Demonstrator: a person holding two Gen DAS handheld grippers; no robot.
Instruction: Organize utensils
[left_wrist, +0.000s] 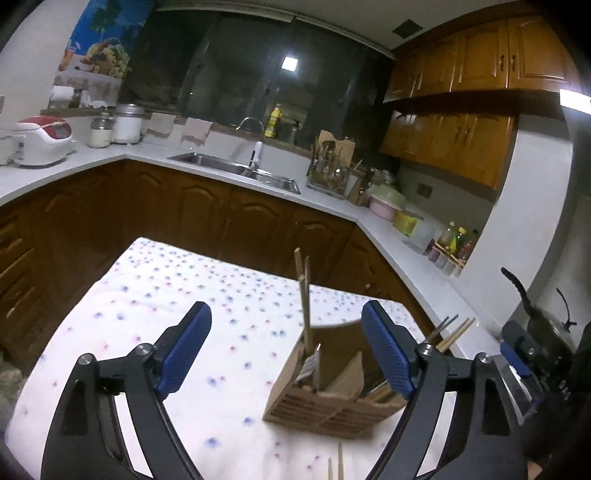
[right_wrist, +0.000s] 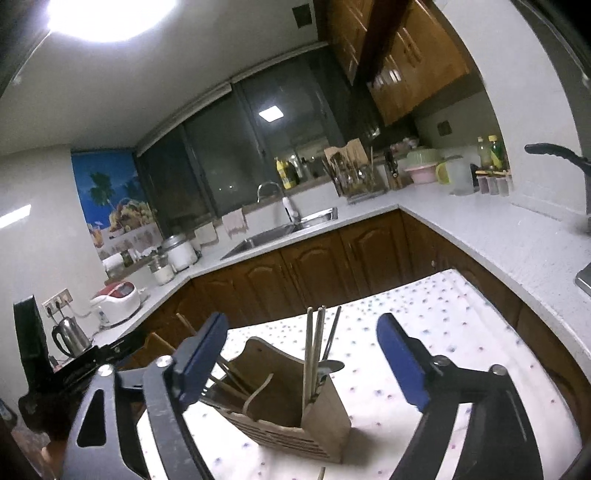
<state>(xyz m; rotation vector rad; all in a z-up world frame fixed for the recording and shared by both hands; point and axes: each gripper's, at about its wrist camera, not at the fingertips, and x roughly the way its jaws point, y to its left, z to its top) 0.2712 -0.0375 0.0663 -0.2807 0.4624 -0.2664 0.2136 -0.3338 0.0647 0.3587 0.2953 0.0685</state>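
A slatted wooden utensil holder (left_wrist: 325, 410) (right_wrist: 280, 435) stands on a table under a white flowered cloth (left_wrist: 184, 295) (right_wrist: 443, 332). Wooden chopsticks (left_wrist: 305, 295) (right_wrist: 312, 343) stand upright in it, with metal chopsticks (right_wrist: 334, 332) and a spoon (right_wrist: 330, 366) beside them. More sticks lean in another compartment. My left gripper (left_wrist: 286, 310) is open, its blue pads apart, one on each side of the holder and short of it. My right gripper (right_wrist: 303, 325) is open too and frames the holder from the other side. Neither holds anything. Loose chopstick ends (left_wrist: 340, 461) lie at the near edge.
A white L-shaped counter (left_wrist: 110, 158) runs behind the table over brown cabinets. It carries a sink (left_wrist: 236, 168), a rice cooker (left_wrist: 42, 142), a dish rack (left_wrist: 328, 173), bowls and bottles. A kettle (right_wrist: 70, 336) sits at the left, a black pan handle (right_wrist: 557, 153) at the right.
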